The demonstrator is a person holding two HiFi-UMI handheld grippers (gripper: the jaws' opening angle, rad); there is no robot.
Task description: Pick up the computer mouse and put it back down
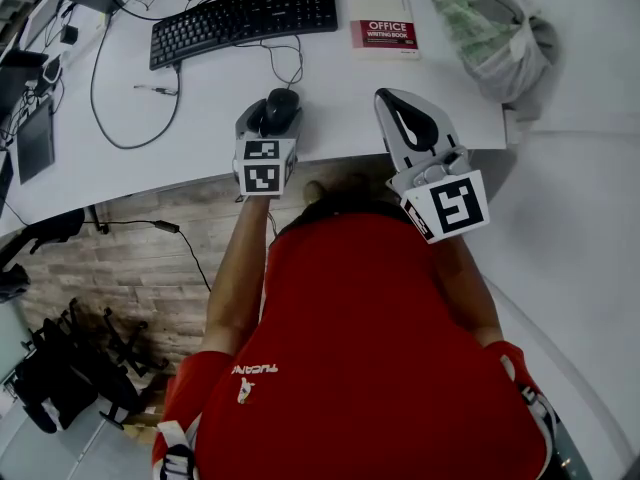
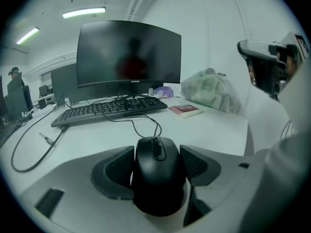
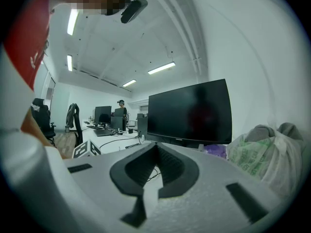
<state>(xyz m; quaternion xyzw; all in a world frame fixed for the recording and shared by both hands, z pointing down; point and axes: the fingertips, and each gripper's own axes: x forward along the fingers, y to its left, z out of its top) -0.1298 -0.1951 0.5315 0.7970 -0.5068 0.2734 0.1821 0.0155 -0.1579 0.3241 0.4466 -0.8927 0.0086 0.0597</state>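
The black wired computer mouse (image 1: 280,110) sits between the jaws of my left gripper (image 1: 272,116), near the front edge of the white desk (image 1: 200,128). In the left gripper view the dark pads (image 2: 115,171) press both sides of the mouse (image 2: 156,178), and its cable runs off toward the keyboard. I cannot tell whether the mouse rests on the desk or hangs just above it. My right gripper (image 1: 392,103) hovers to the right of the mouse, shut with nothing in it. Its jaw tips meet in front of the monitor in the right gripper view (image 3: 156,147).
A black keyboard (image 1: 243,20) lies behind the mouse, with a dark monitor (image 2: 129,57) beyond it. A red-and-white book (image 1: 383,30) and a full plastic bag (image 1: 490,28) lie at the back right. Loose cables (image 1: 130,88) trail over the desk's left side.
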